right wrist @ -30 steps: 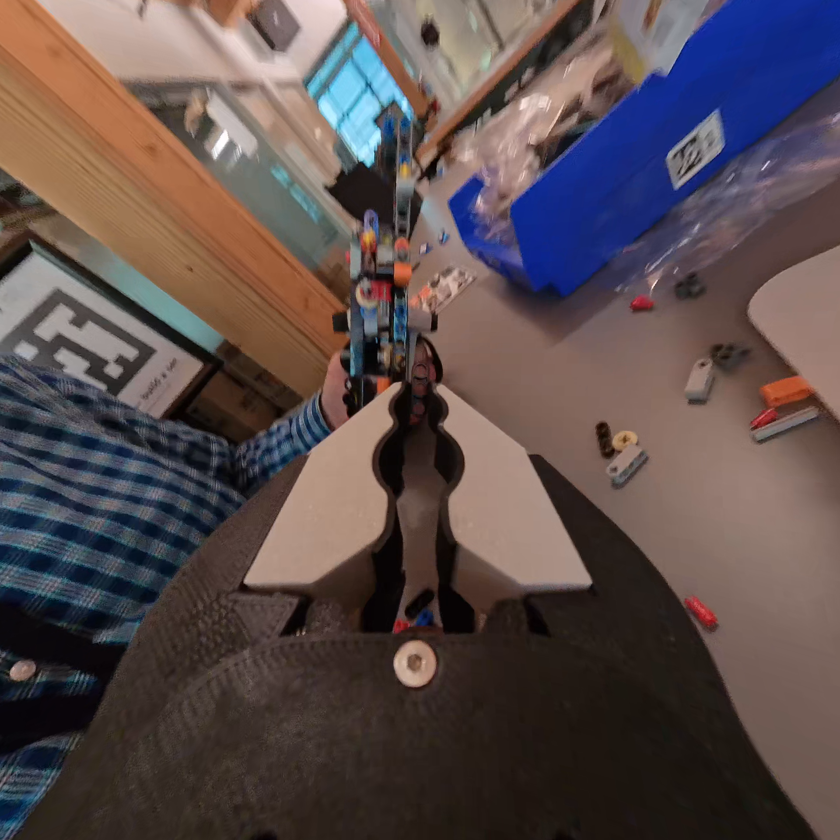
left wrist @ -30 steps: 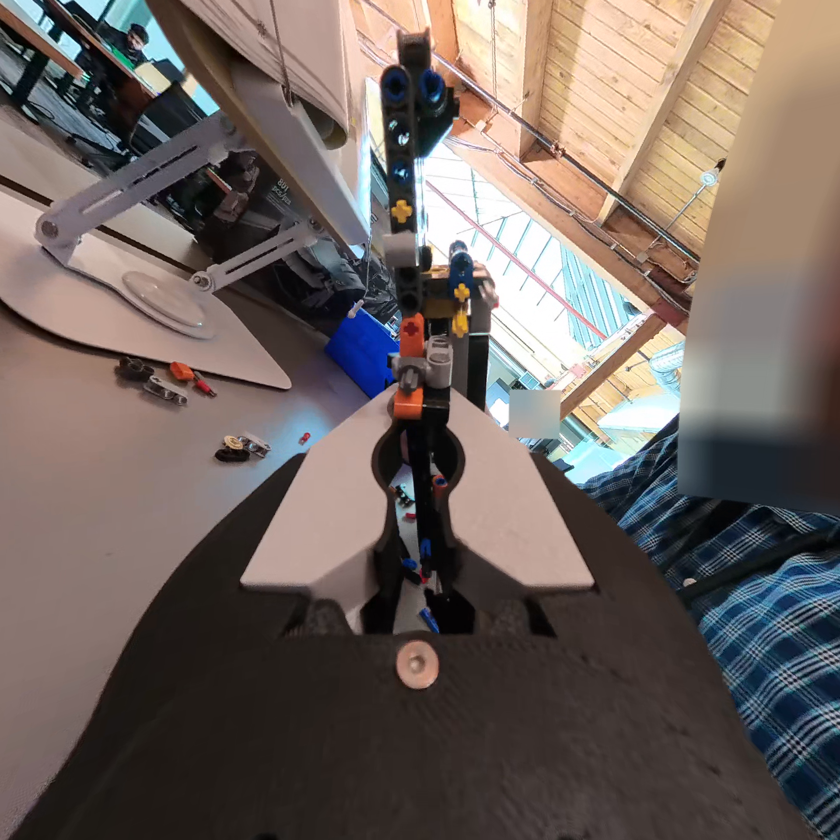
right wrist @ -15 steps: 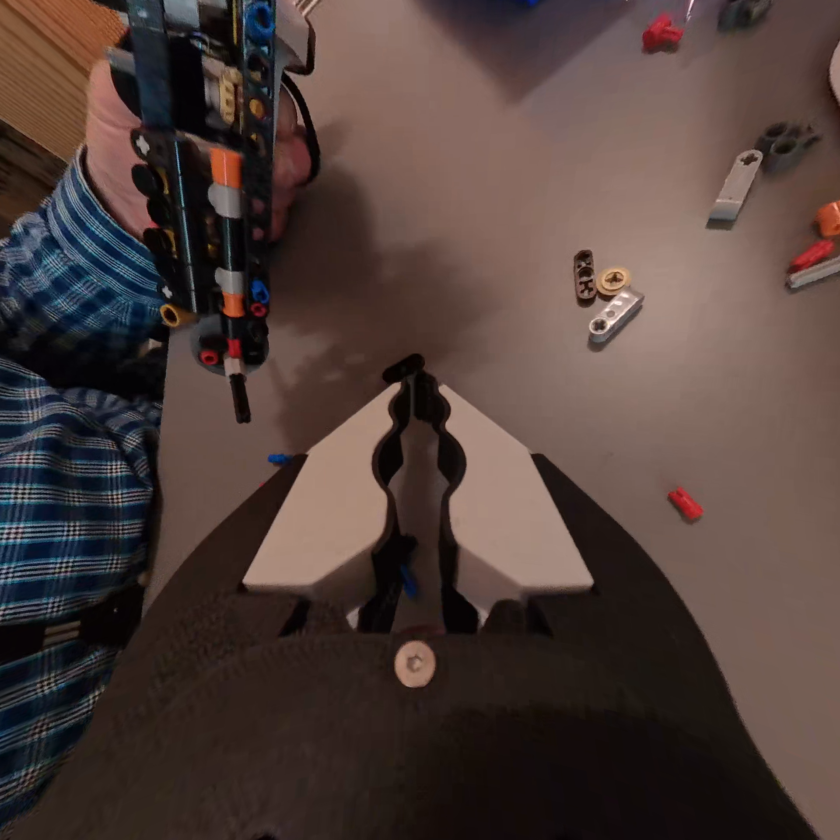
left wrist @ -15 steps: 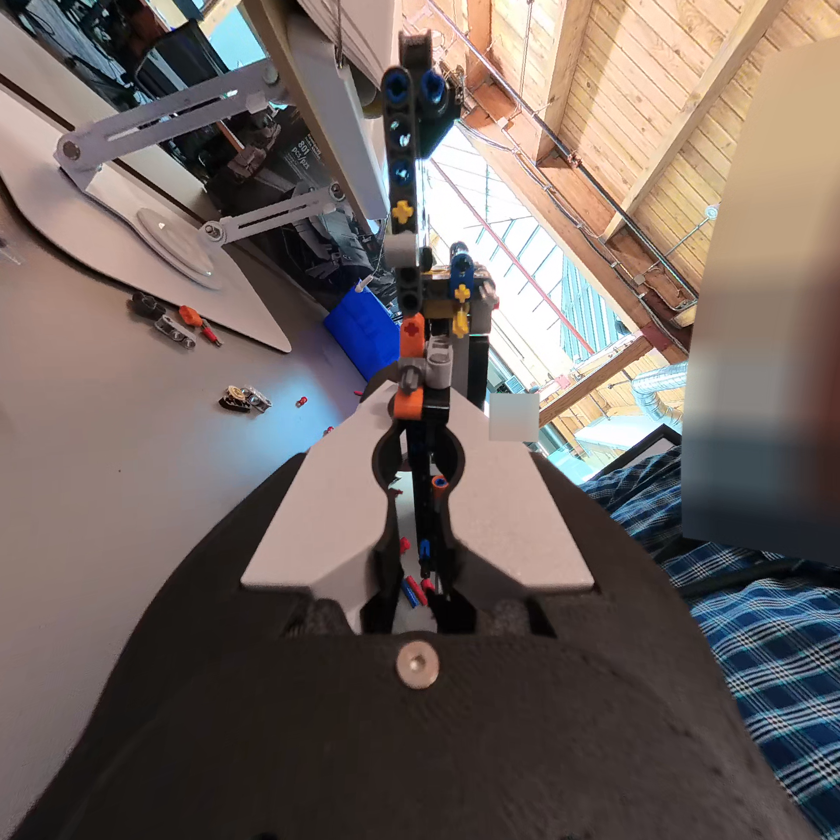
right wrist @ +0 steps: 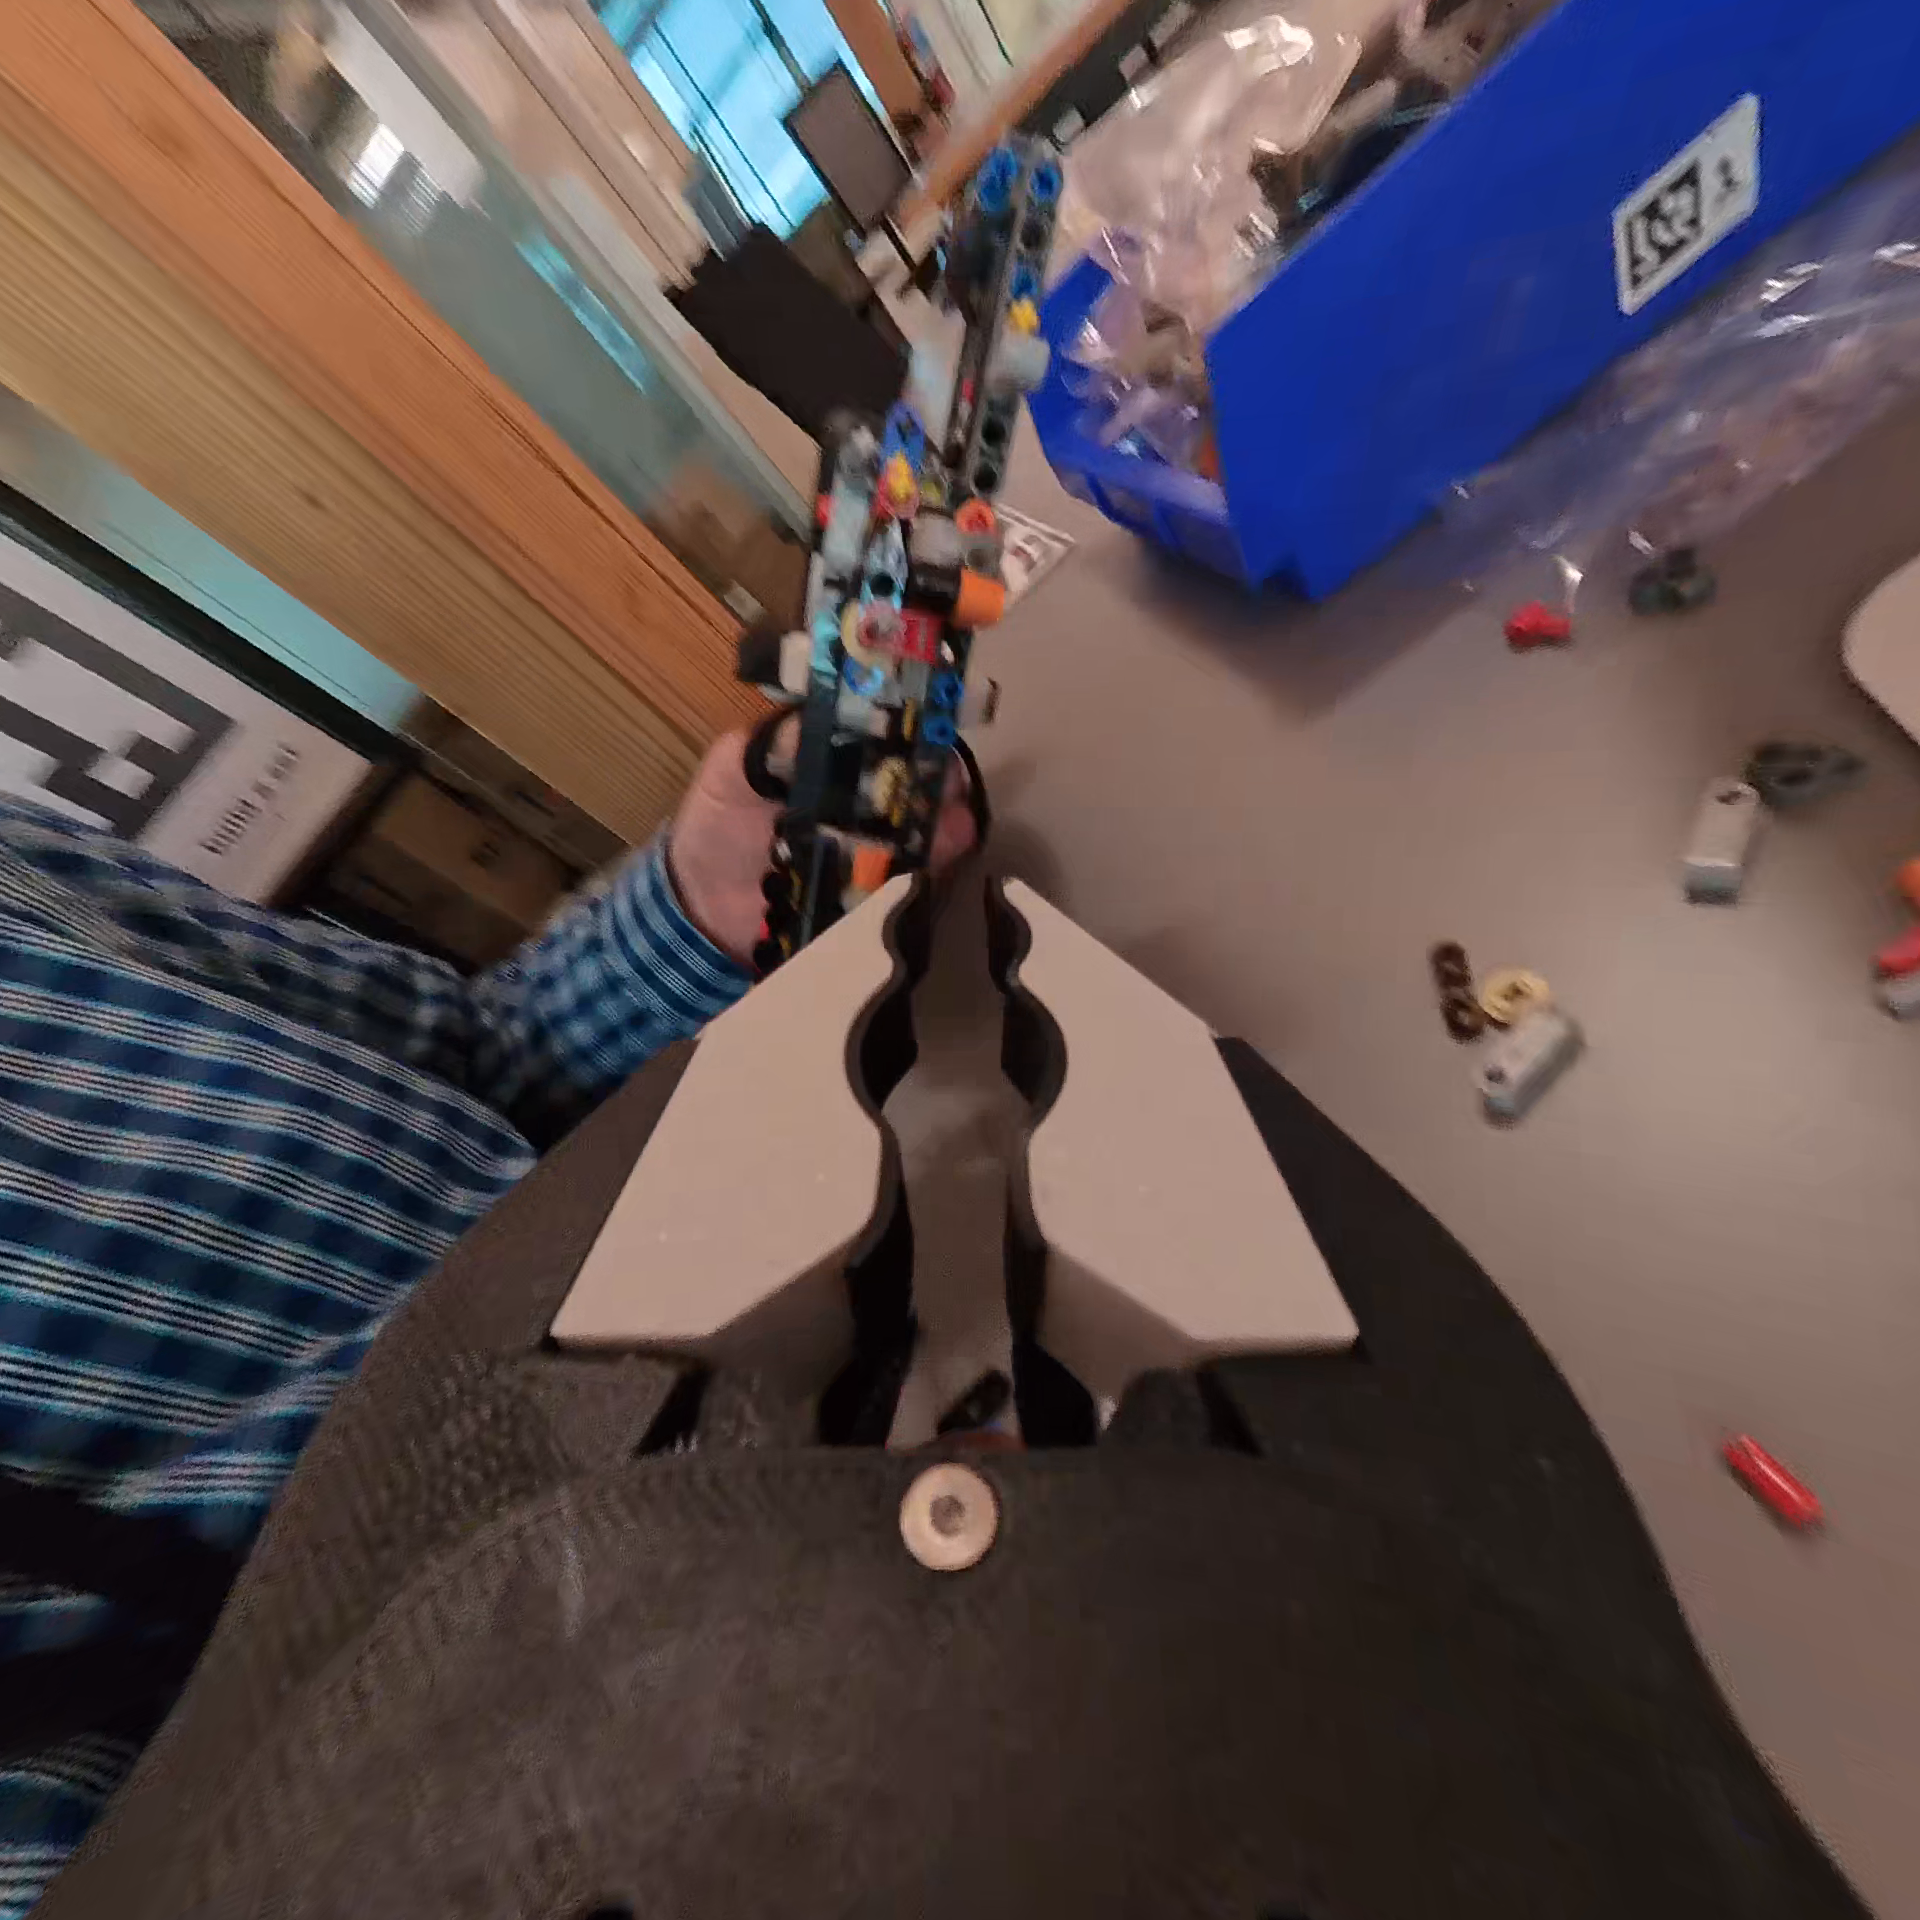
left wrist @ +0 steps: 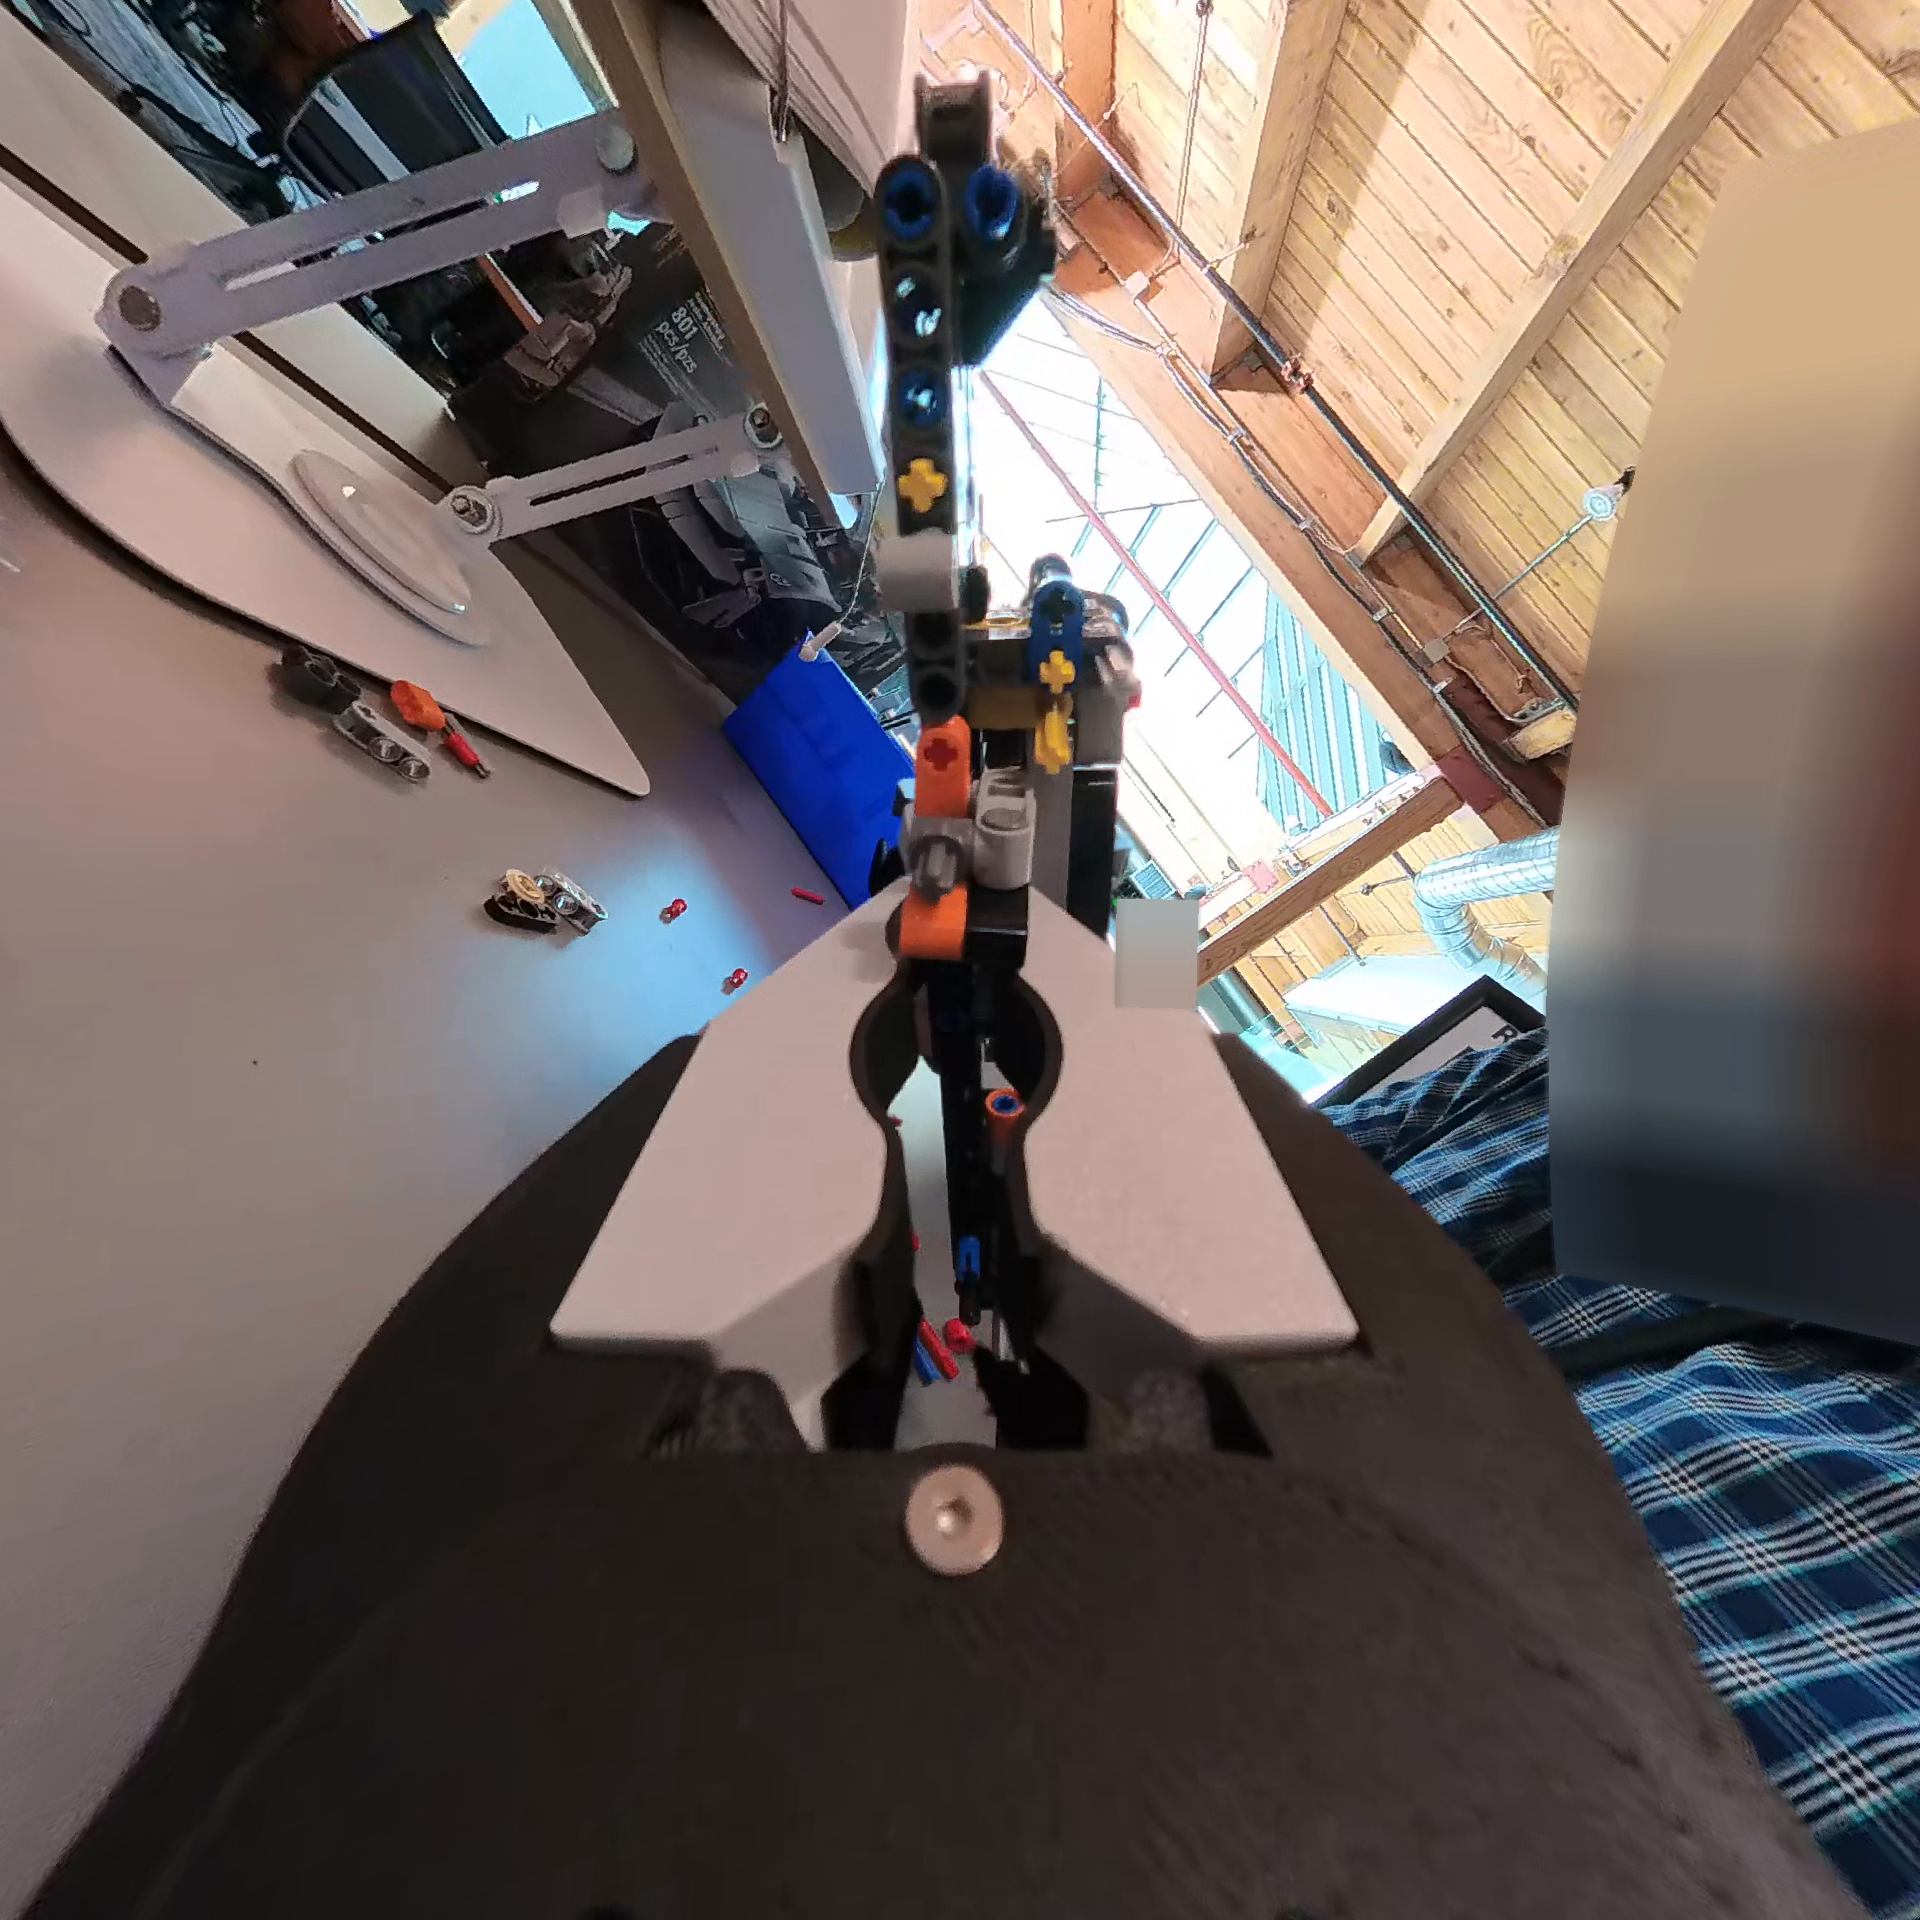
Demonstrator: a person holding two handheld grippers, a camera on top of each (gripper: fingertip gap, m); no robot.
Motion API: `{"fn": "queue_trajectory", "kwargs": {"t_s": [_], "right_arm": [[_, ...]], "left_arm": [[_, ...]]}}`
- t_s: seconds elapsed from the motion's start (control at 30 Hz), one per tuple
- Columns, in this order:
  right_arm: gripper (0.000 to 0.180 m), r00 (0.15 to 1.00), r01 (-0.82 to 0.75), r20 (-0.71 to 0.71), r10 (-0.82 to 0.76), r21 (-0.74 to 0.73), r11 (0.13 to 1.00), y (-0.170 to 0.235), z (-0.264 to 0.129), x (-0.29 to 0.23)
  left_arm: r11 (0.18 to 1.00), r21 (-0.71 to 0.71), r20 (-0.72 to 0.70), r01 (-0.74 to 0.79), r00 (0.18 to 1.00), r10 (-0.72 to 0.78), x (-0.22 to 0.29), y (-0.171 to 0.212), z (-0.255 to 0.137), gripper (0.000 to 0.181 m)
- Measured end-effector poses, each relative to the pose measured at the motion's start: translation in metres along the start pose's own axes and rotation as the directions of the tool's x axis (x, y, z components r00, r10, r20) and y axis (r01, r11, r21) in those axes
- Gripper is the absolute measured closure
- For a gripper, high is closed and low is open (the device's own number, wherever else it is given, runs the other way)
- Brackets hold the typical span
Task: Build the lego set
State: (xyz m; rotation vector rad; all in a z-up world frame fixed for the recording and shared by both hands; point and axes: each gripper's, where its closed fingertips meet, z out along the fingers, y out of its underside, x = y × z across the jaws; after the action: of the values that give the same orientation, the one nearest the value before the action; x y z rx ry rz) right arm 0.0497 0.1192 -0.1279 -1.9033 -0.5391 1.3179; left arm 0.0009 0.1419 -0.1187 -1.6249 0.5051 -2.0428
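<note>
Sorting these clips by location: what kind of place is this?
Probably an open-plan office or workshop, not a home: exposed timber ceiling, a grey work table strewn with loose lego pieces, and a blue parts bin beside glass partitions.

Loose lego pieces (right wrist: pixel 1507 1039) and a blue bin (right wrist: pixel 1455 343) crowd the grey table (right wrist: pixel 1299 852) on the right.

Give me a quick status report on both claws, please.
Left claw shut on lego assembly. Right claw slightly open, empty, close to assembly. Loose pieces on table.

Right view motion-blurred; lego assembly (right wrist: pixel 894 623) details perhaps unreadable.
</note>
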Motion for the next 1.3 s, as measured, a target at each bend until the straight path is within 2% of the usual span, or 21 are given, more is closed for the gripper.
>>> {"fn": "queue_trajectory", "kwargs": {"t_s": [0.17, 0.37, 0.9, 1.0, 1.07, 1.13, 1.17, 1.27, 1.3], "right_arm": [[0.165, 0.999, -0.045, 0.029, 0.043, 0.066, 0.997, -0.013, 0.018, -0.003], [0.176, 0.993, -0.078, 0.095, 0.066, 0.123, 0.989, -0.023, 0.025, -0.010], [0.179, 0.996, 0.008, 0.082, -0.023, 0.183, 0.983, -0.022, 0.019, -0.015], [0.179, 0.997, -0.005, 0.079, -0.013, 0.223, 0.975, -0.025, 0.011, -0.014], [0.179, 0.999, -0.047, 0.042, 0.034, 0.357, 0.933, -0.046, -0.029, 0.006], [0.178, 1.000, 0.007, -0.013, -0.003, 0.280, 0.960, -0.033, -0.035, 0.010], [0.179, 1.000, 0.015, -0.009, -0.013, 0.258, 0.966, -0.030, -0.032, 0.005], [0.179, 1.000, -0.004, -0.008, 0.005, 0.171, 0.985, -0.022, -0.019, 0.009], [0.178, 0.999, -0.034, 0.011, 0.033, 0.135, 0.990, -0.013, -0.012, 0.010]], "left_arm": [[1.000, 0.003, -0.025, 0.003, 1.000, -0.003, 0.004, 0.002, 0.003, 0.175], [1.000, 0.005, -0.039, 0.000, 0.999, 0.000, 0.006, 0.003, 0.006, 0.175], [0.996, 0.000, -0.052, -0.094, 0.994, 0.094, 0.013, 0.005, 0.007, 0.175], [0.995, 0.021, -0.053, -0.097, 0.994, 0.098, 0.013, 0.002, 0.006, 0.175], [0.990, 0.131, -0.073, -0.056, 0.995, 0.066, 0.013, -0.022, -0.019, 0.176], [0.989, 0.039, 0.015, -0.146, 0.989, 0.145, 0.006, -0.013, -0.019, 0.175], [0.989, 0.007, 0.027, -0.149, 0.988, 0.149, 0.004, -0.006, -0.013, 0.175], [0.997, 0.042, -0.039, -0.068, 0.997, 0.070, 0.008, -0.010, -0.008, 0.175], [0.996, 0.021, -0.010, -0.081, 0.997, 0.081, 0.004, -0.008, -0.008, 0.175]]}}
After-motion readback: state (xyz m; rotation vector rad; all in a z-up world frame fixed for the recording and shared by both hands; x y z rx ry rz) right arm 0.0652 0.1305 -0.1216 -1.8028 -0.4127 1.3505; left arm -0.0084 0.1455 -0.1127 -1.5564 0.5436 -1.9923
